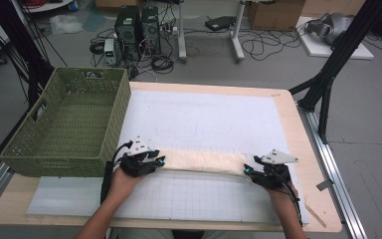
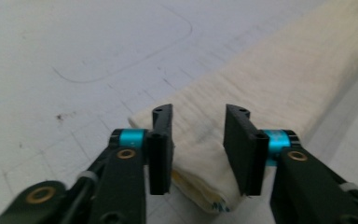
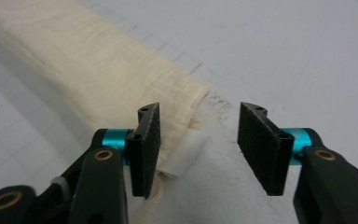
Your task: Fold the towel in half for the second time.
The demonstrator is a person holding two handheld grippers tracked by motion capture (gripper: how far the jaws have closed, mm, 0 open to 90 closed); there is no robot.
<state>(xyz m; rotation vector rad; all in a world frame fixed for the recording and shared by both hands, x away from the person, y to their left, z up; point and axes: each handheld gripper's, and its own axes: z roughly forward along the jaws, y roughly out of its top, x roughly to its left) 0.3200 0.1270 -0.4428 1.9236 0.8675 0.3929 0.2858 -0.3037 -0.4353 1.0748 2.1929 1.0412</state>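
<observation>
A cream cloth [image 1: 204, 162], folded into a long narrow band, lies across the white mat [image 1: 204, 119]. At its left end sits my left gripper [image 1: 160, 162]. In the left gripper view the cloth's end [image 2: 200, 154] lies between the parted jaws of the left gripper [image 2: 198, 149], and the pads do not press on it. My right gripper [image 1: 247, 170] is at the cloth's right end. In the right gripper view the jaws of the right gripper [image 3: 198, 149] stand apart, with the cloth's corner [image 3: 177, 116] and a small white tag [image 3: 184, 156] by the left pad and bare mat between them.
A green woven basket [image 1: 67, 124] stands at the table's left side, close to my left hand. The wooden table edge [image 1: 308, 149] runs along the right. Cables, computer cases and a black stand sit on the floor beyond the table.
</observation>
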